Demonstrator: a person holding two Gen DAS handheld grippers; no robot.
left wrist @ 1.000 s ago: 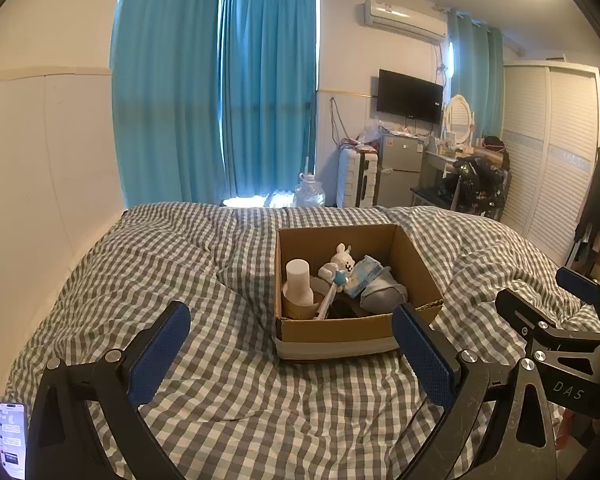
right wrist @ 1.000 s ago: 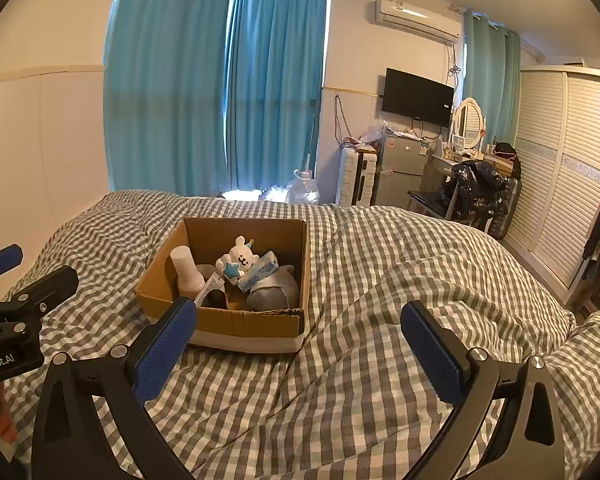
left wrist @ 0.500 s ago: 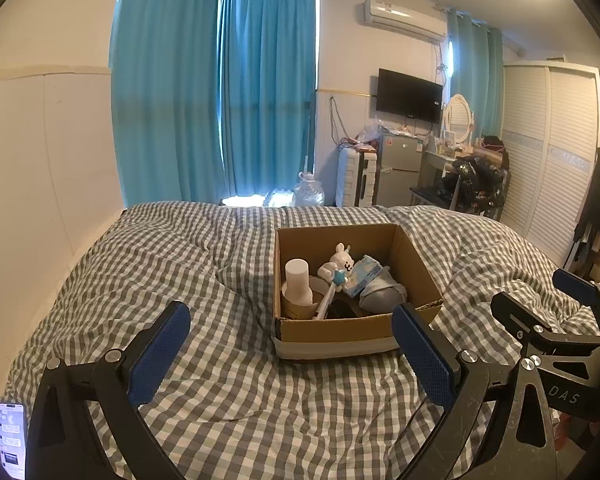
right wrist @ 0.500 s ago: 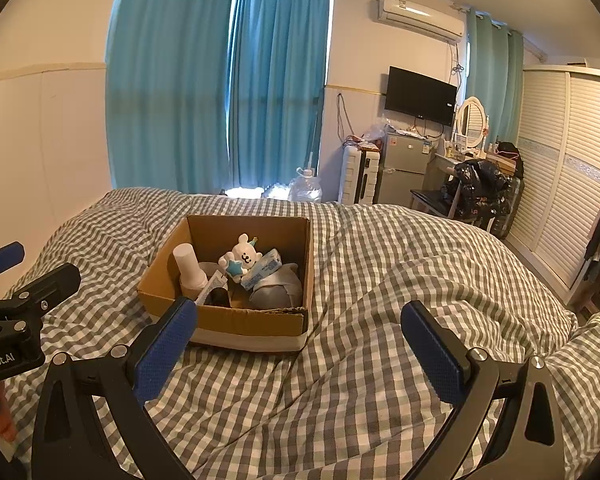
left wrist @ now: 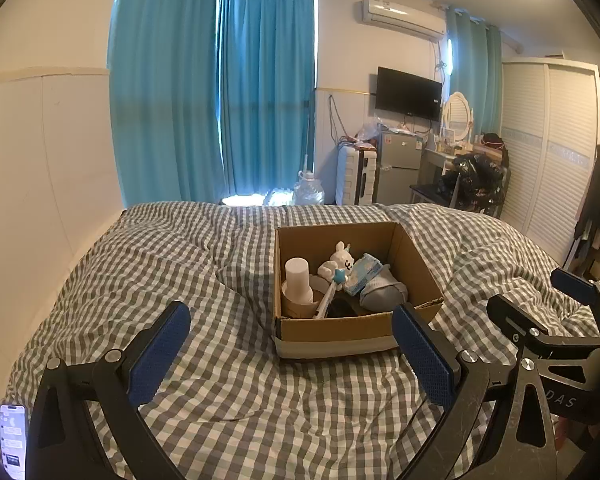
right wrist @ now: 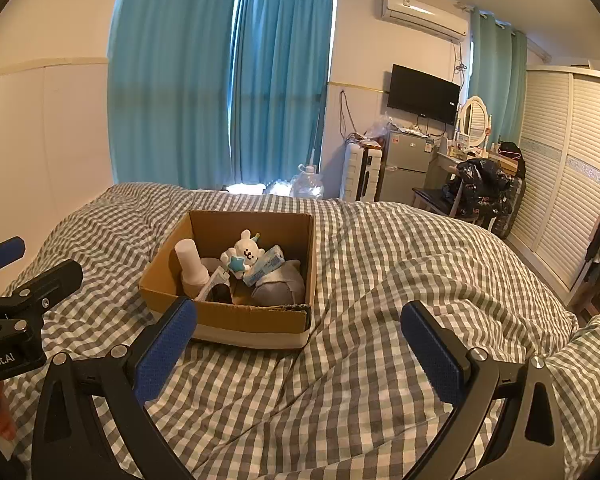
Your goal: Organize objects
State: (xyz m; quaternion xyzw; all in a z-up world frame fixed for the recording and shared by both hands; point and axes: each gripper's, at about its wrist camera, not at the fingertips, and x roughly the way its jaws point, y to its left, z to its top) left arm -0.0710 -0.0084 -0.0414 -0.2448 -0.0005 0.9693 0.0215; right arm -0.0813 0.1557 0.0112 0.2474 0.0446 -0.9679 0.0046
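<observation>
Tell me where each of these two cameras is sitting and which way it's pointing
Left wrist view: rides on the left gripper, looking forward over the checked bed at the cardboard box, slightly right of centre; its own open blue-padded fingers show, with the right gripper at the right edge.
Right wrist view: rides on the right gripper, facing the same way, with the box left of centre; its own open fingers show, and the left gripper at the left edge.
Shared: bed, box, white plush toy, teal curtains, wall TV.

Black left claw (left wrist: 290,354); right claw (right wrist: 298,350); blue pads; silver screws.
</observation>
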